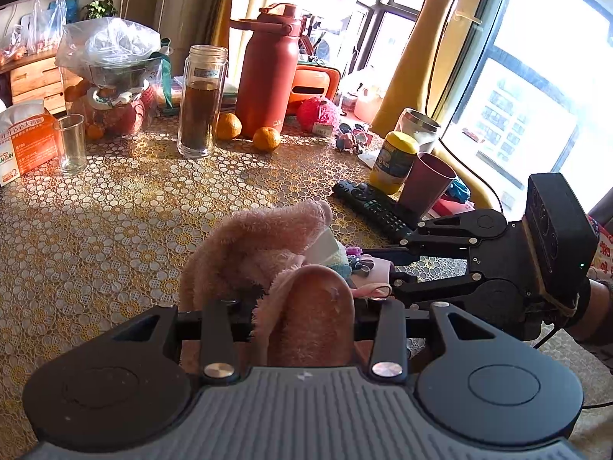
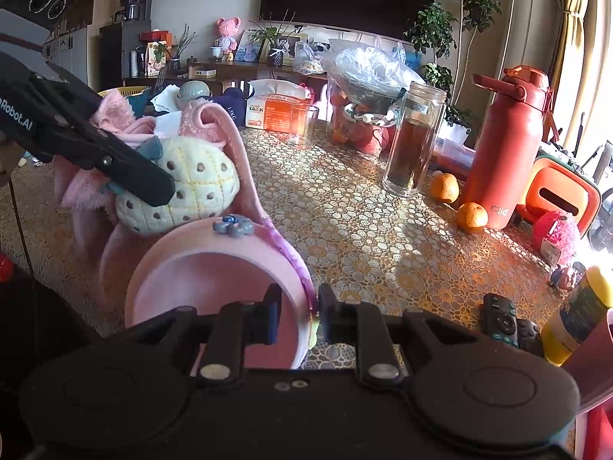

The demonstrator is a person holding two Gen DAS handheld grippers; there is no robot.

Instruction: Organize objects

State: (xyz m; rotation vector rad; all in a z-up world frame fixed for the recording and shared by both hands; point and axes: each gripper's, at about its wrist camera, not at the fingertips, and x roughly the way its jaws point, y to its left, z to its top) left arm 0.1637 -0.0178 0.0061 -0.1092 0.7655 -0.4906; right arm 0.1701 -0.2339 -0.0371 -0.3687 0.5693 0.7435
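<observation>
A pink plush bag (image 2: 214,122) with a cream dotted plush fruit (image 2: 191,188) on it sits near the table's front edge. It fills the middle of the left wrist view (image 1: 264,237). My left gripper (image 1: 302,306) is shut on the bag's fluffy pink fabric; its fingers (image 2: 126,168) reach in from the left in the right wrist view. My right gripper (image 2: 297,306) is shut on the rim of the bag's round pink opening (image 2: 214,268), which bears a small blue flower (image 2: 233,225). The right gripper's body (image 1: 479,264) shows at the right of the left wrist view.
On the lace-covered table (image 2: 345,207) stand a red flask (image 2: 505,153), a tall glass bottle of dark liquid (image 2: 413,142), two tangerines (image 2: 471,215), an empty glass (image 2: 302,126), a tissue box (image 2: 272,113), a remote (image 2: 502,320), a yellow-lidded jar (image 1: 394,161) and a dark red cup (image 1: 427,188).
</observation>
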